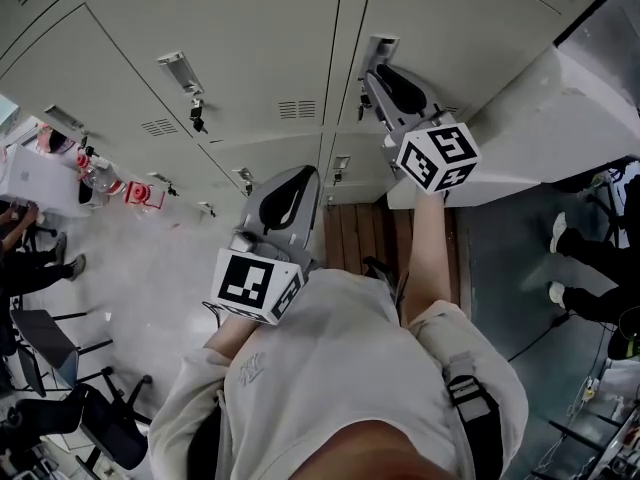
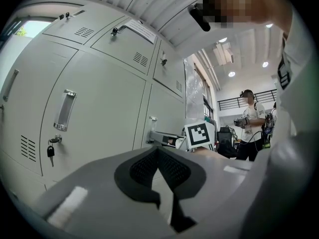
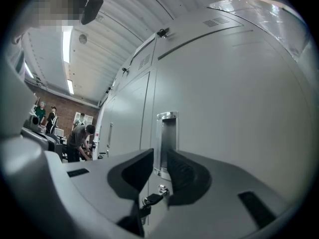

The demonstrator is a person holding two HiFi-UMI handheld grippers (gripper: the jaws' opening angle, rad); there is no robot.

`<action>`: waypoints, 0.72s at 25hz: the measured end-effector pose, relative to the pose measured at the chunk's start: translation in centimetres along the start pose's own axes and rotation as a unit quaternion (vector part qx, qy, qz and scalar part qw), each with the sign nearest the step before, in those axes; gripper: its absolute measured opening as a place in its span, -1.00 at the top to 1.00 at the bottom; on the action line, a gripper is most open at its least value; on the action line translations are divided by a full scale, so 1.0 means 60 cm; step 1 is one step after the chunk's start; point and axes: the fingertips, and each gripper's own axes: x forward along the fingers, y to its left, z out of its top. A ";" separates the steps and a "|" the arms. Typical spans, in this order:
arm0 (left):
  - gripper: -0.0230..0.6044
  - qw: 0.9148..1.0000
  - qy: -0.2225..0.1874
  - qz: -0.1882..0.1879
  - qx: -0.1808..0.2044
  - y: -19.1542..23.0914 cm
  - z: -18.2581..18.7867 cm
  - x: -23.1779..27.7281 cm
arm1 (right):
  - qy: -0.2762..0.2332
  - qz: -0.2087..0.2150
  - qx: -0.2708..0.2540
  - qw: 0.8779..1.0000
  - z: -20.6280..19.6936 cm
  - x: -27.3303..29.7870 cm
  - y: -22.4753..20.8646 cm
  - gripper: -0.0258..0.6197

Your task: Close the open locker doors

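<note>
A row of pale grey lockers (image 1: 250, 38) fills the head view, and the doors facing me there sit flush. My right gripper (image 1: 372, 73) points at a recessed metal handle (image 1: 381, 46) on one door. In the right gripper view that handle (image 3: 167, 138) shows through the narrow gap of the open right gripper (image 3: 159, 156), with a key (image 3: 152, 199) hanging in the lock below. Just right of it a pale panel (image 1: 560, 118) juts out from the row, like an open door. My left gripper (image 1: 296, 176) is held back from the lockers, shut and empty (image 2: 158, 151).
A shut door with a handle (image 2: 65, 109) and a hanging key (image 2: 50, 151) is at the left. The right gripper's marker cube (image 2: 199, 134) shows beyond. A person in white (image 2: 251, 121) stands far right. Chairs (image 1: 60, 348) and a cluttered table (image 1: 40, 178) are left, someone's shoes (image 1: 560, 233) right.
</note>
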 end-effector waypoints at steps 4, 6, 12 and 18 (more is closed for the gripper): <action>0.90 1.000 0.001 0.005 0.000 0.009 0.000 0.004 | -0.007 -0.015 -0.001 1.000 0.000 0.004 -0.008 0.75; 0.90 1.000 0.000 0.008 0.001 0.013 0.002 0.005 | -0.009 -0.019 -0.002 1.000 0.000 0.004 -0.008 0.75; 0.90 1.000 -0.001 0.005 0.002 0.014 0.002 0.004 | -0.001 -0.028 -0.005 1.000 -0.005 0.002 -0.011 0.75; 0.90 1.000 -0.003 0.007 0.001 0.010 0.006 -0.010 | 0.002 -0.047 -0.019 0.999 0.004 -0.008 -0.009 0.75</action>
